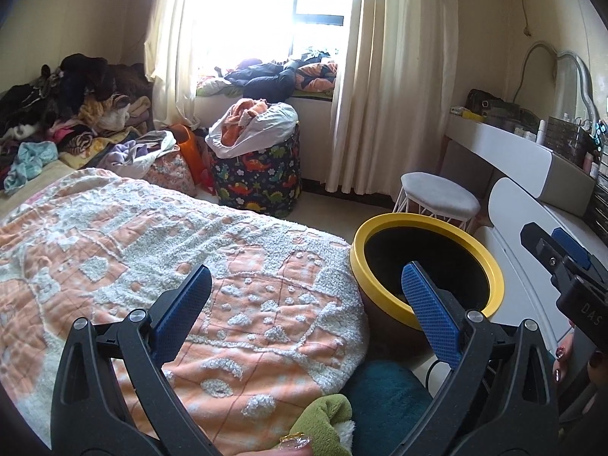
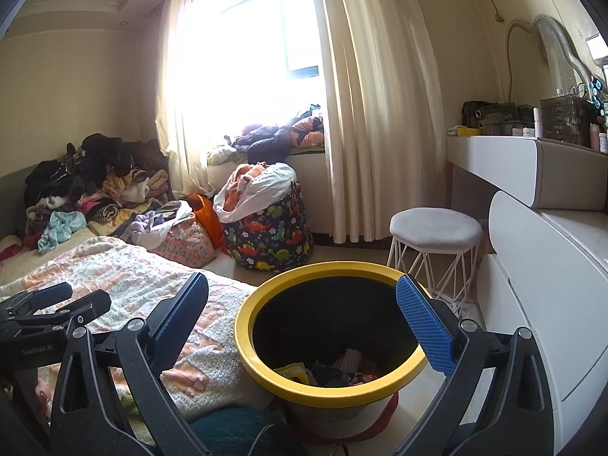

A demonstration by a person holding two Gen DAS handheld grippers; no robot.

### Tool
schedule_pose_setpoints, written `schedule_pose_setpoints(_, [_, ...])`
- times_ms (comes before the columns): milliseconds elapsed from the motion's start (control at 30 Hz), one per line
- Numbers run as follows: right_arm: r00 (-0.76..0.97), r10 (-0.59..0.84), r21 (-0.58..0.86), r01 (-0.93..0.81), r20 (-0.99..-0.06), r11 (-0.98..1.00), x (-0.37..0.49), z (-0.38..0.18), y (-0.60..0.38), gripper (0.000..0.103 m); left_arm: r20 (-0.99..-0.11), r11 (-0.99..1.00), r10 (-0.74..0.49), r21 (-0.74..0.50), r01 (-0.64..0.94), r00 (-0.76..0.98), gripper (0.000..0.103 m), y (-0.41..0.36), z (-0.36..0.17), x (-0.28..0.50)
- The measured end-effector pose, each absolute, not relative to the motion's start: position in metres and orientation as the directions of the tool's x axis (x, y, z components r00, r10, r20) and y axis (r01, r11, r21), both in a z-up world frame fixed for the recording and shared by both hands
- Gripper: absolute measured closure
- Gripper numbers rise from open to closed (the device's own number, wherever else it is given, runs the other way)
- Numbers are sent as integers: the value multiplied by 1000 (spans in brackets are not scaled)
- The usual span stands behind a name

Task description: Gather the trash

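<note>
A trash bin with a yellow rim stands on the floor beside the bed; it also shows in the left wrist view. Wrappers and scraps lie at its bottom. My right gripper is open and empty, held just above the bin's mouth. My left gripper is open and empty, over the edge of the orange-and-white blanket, left of the bin. The right gripper's body shows at the right of the left wrist view.
A dinosaur-print hamper full of clothes stands by the window. A white stool and a white dresser stand right of the bin. Clothes are piled on the bed's far end. Green and teal plush fabric lies near me.
</note>
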State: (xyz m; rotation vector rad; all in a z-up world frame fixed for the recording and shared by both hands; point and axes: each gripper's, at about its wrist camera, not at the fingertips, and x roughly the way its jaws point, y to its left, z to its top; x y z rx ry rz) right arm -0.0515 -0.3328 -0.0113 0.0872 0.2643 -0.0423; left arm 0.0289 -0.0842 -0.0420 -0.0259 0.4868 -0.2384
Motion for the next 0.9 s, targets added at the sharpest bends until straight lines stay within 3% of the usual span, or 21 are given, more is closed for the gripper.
schedule_pose_setpoints(900, [966,-40,84,64,-256,994,-54,-13,-330,7,-456,973,-227,-77,216,861,11,-83,-41,26])
